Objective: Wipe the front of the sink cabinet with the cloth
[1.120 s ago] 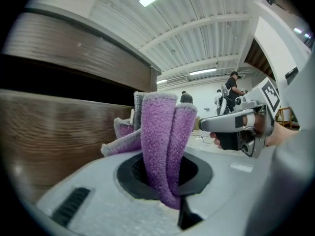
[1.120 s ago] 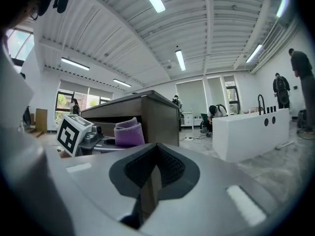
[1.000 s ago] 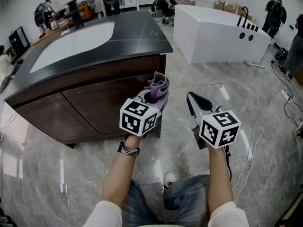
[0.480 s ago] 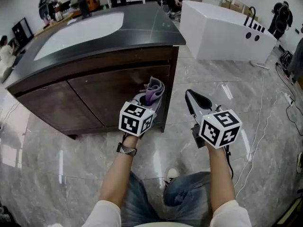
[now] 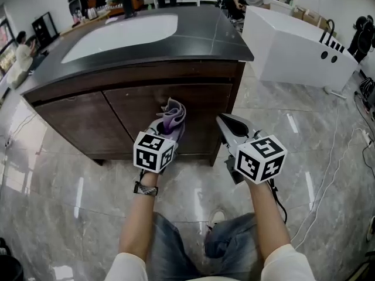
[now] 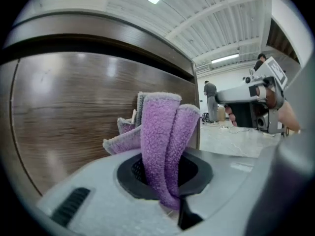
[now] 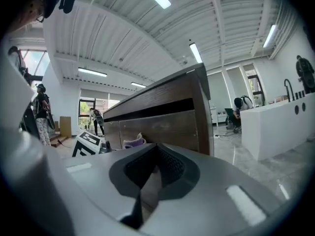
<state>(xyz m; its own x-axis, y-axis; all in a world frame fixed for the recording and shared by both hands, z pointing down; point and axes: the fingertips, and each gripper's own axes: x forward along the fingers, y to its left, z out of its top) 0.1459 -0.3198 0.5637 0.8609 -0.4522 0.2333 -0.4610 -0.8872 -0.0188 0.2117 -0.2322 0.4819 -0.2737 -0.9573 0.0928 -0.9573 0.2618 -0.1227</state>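
Head view: the left claw [image 5: 166, 123] is pinching the purple cloth [image 5: 172, 111], pointing it at 12 o'clock toward the sink cabinet [image 5: 82, 119] front, likely readying a wipe.

Left gripper view: the bunched cloth is standing near the wood; contact is unclear.

Right gripper view: the right claw [image 7: 147, 178] is idling at 3 o'clock, pressed together, empty.

The head view looks steeply down on the dark wooden sink cabinet [image 5: 82, 119], whose front both gripper views face closely.
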